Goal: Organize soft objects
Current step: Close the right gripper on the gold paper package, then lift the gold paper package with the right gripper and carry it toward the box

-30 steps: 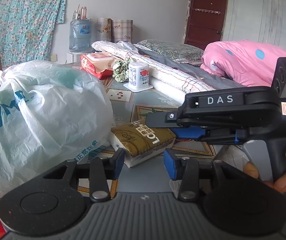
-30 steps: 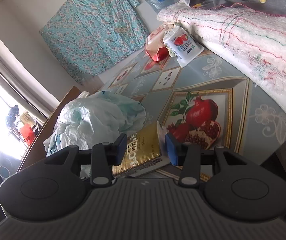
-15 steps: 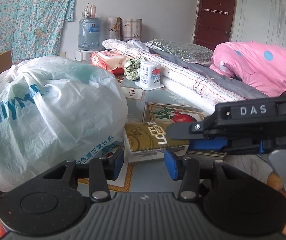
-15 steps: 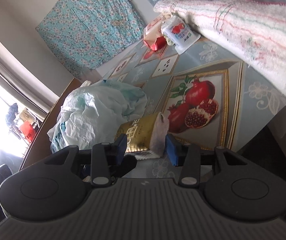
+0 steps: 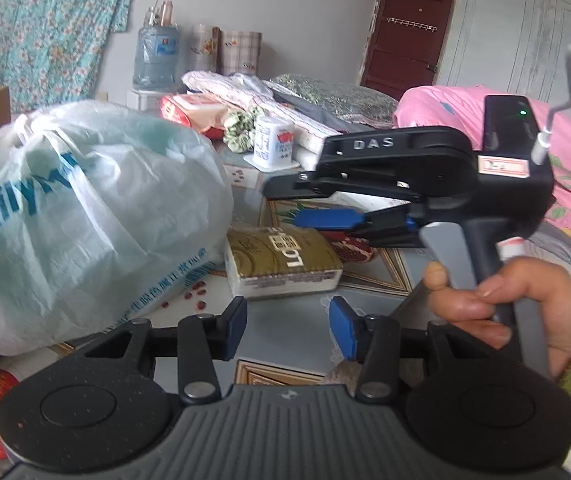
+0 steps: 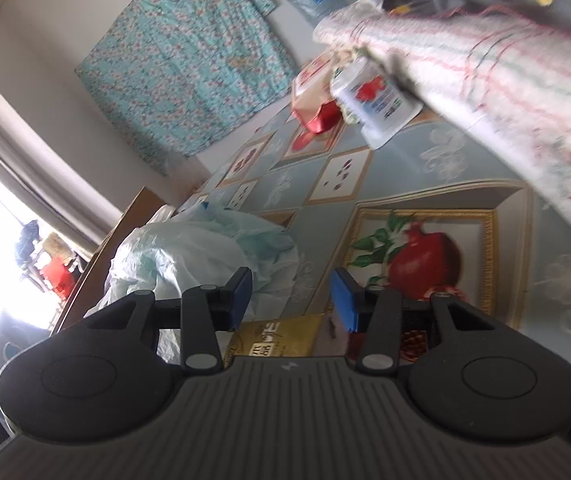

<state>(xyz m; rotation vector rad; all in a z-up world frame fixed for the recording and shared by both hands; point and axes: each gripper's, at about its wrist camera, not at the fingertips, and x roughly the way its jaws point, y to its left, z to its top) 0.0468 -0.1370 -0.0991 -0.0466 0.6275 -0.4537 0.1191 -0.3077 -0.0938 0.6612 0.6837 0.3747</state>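
Currently listed: one gold-wrapped soft tissue pack [image 5: 281, 258], lying flat near the counter's [image 6: 437, 160] near edge, touching a crumpled pale plastic shopping bag [image 5: 85, 208]. Left gripper [image 5: 287, 326]: jaws apart, empty, just short of the pack. Right gripper [image 6: 291, 300]: jaws apart, having just widened slightly, empty, hovering over the pack. Recommended handling, as a judgement: straddle the pack's narrow sides, close gently, keep the bag's loose film clear.
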